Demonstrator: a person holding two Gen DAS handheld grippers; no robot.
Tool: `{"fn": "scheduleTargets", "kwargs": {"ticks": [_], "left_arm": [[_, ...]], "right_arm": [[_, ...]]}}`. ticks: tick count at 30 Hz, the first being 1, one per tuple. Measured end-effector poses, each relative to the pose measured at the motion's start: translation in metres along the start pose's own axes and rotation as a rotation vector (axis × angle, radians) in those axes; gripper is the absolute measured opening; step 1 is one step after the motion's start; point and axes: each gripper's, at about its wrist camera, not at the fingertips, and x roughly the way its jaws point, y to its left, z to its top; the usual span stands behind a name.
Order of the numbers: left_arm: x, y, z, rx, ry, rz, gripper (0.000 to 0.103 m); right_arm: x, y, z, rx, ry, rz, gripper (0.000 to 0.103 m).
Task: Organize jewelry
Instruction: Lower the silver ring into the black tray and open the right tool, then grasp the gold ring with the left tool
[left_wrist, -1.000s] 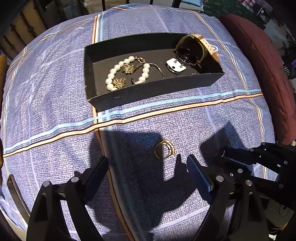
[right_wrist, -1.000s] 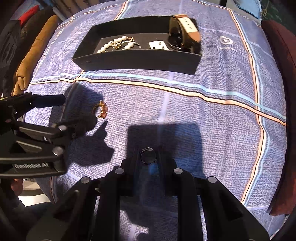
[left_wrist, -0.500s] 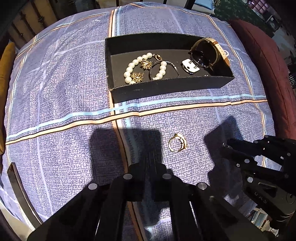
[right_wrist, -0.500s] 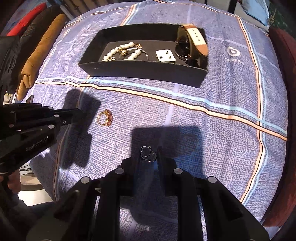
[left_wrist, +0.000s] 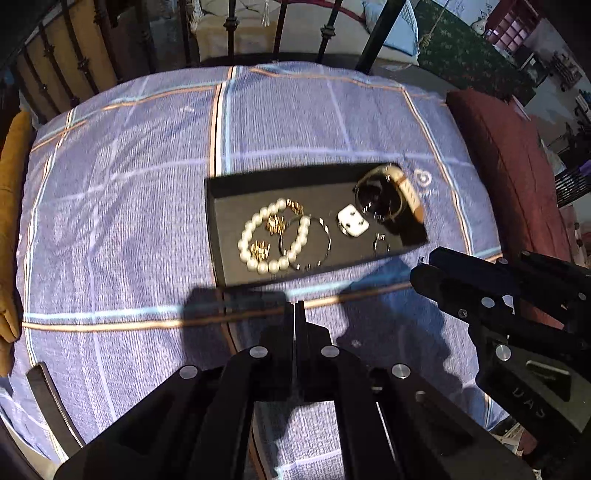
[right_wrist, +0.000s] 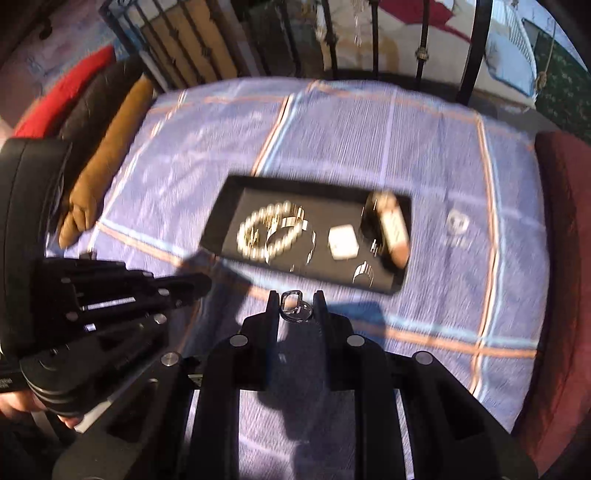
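Matt black tray on woven cloth; glossy pearls.

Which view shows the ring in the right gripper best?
The right wrist view: the silver ring sits pinched at the right gripper tips, near centre frame. The left wrist view shows only that gripper's dark body from the side; the ring cannot be made out there.

Strong directional light cast hard gripper shadows on the blue cloth; both views motion-blurred, fisheye-bent, dark at edges.
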Motion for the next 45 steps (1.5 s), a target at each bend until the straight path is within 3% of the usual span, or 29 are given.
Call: {"fn": "scheduleTargets", "kwargs": {"ticks": [7,13,19,20,22,23,24,25,27,30,33,39,45], "left_arm": [[0.008,0.003,0.058,0.02,-0.022,0.011,0.001],[0.046,0.017,0.06,0.017,0.055,0.051,0.001],[0.058,0.021,0.06,0.022,0.073,0.069,0.001],[0.058,0.022,0.06,0.021,0.075,0.071,0.003],[0.056,0.025,0.061,0.015,0.071,0.089,0.026],[0.051,0.027,0.061,0.003,0.057,0.093,0.054],[0.044,0.03,0.06,-0.011,0.034,0.107,0.066],[0.038,0.033,0.059,-0.02,0.016,0.116,0.068],[0.028,0.038,0.054,-0.037,0.007,0.104,0.074],[0.016,0.041,0.036,-0.044,-0.01,0.108,0.083],[0.017,0.041,0.006,-0.059,0.018,0.09,0.084],[0.043,0.025,-0.056,-0.079,0.114,0.069,0.084],[0.061,0.01,-0.06,-0.091,0.129,0.036,0.084]], "right_arm": [[0.003,-0.017,0.054,0.018,-0.041,-0.041,0.02],[0.036,-0.029,0.061,0.019,0.032,-0.07,0.02],[0.057,-0.031,0.056,0.005,0.085,-0.076,0.02],[0.059,-0.031,0.055,0.002,0.095,-0.08,0.02],[0.063,-0.033,0.053,0.009,0.115,-0.077,0.021],[0.062,-0.033,0.053,0.016,0.115,-0.076,0.024],[0.058,-0.034,0.052,0.019,0.104,-0.078,0.039],[0.053,-0.034,0.051,0.019,0.088,-0.094,0.052],[0.04,-0.037,0.048,0.03,0.056,-0.112,0.06],[0.024,-0.047,0.033,0.073,0.041,-0.108,0.061],[0.019,-0.059,0.0,0.143,0.074,-0.09,0.068],[0.031,-0.059,-0.077,0.202,0.195,-0.085,0.072],[0.029,-0.046,-0.104,0.14,0.233,-0.081,0.073]]}}
